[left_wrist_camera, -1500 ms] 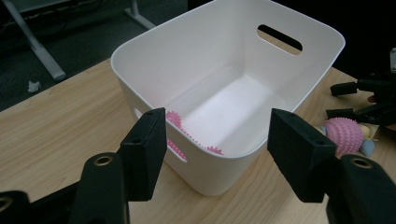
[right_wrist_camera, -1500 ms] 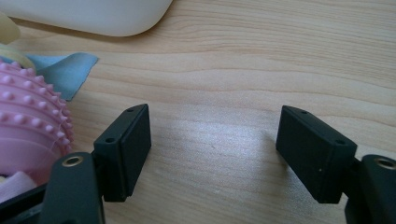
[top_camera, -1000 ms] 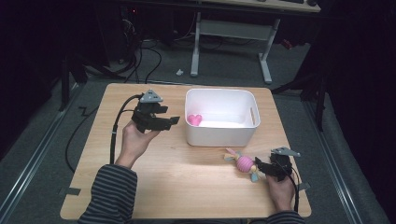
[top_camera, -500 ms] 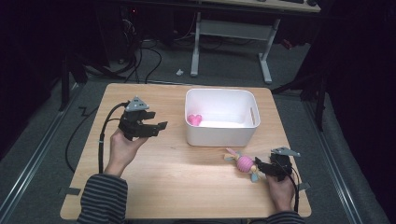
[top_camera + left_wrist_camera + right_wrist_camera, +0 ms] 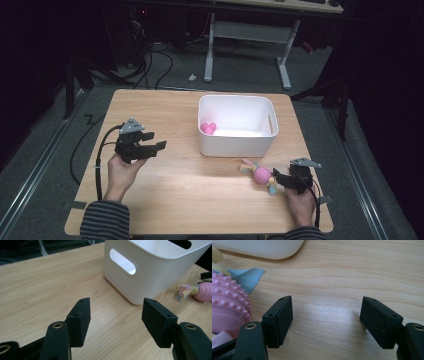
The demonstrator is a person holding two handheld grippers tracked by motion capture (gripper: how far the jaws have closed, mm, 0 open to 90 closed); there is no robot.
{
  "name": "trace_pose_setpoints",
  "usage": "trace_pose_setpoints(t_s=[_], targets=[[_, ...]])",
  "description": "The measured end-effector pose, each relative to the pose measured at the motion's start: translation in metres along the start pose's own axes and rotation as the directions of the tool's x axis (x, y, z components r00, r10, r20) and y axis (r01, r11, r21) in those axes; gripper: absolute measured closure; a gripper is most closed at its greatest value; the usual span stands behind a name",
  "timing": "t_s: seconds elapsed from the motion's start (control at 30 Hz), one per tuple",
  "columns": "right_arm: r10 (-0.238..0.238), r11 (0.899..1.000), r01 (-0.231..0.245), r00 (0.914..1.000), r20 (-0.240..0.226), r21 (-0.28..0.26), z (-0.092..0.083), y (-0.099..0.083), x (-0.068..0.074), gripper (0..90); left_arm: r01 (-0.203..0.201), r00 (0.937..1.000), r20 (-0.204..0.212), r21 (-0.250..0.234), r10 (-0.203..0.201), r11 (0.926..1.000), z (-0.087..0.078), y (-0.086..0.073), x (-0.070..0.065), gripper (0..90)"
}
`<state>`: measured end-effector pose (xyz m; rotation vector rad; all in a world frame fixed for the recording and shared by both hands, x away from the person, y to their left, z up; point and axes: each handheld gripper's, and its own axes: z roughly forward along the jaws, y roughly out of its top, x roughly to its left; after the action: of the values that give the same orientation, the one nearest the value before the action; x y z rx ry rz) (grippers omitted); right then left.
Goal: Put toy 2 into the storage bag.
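My left gripper (image 5: 156,142) hovers low over the left part of the wooden table (image 5: 165,190), pointing right toward a white bin (image 5: 235,145). Its jaws (image 5: 116,306) are open with only bare wood between them, and they have just been closing a little. The bin (image 5: 150,277) holds a pink heart (image 5: 208,128). In front of the bin's right corner lies a pink spiky ball toy (image 5: 261,175) with pastel ribbon tails. My right gripper (image 5: 278,178) rests just right of it, open. In the right gripper view (image 5: 327,305) the toy (image 5: 227,307) lies outside the left jaw.
The toy (image 5: 203,291) also appears past the bin's corner in the left gripper view. Beyond the table's far edge are desk legs (image 5: 210,50) and cables on a dark floor. A cable (image 5: 100,155) trails from the left gripper off the table's left edge.
The left hand has moved left, toward the near edge and lower over the table, away from the bin. The right hand and the toy have stayed where they were.
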<state>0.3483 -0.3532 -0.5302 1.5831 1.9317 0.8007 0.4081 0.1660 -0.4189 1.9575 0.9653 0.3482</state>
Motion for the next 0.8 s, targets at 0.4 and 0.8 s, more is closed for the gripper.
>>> trace_pose_setpoints(t_s=[0.4,0.8], targets=[[0.0,1.0,0.0,1.0,0.0,0.0,0.0,0.0,0.0,26.6,0.053,0.9985,-0.02,0.067,-0.051,0.9963,0.023,-0.043,0.013,39.5],[-0.003,1.0,0.003,1.0,-0.005,0.001,0.0,0.0,0.0,26.7,0.082,0.995,-0.066,0.122,-0.075,0.9891,0.051,-0.073,0.012,38.5]])
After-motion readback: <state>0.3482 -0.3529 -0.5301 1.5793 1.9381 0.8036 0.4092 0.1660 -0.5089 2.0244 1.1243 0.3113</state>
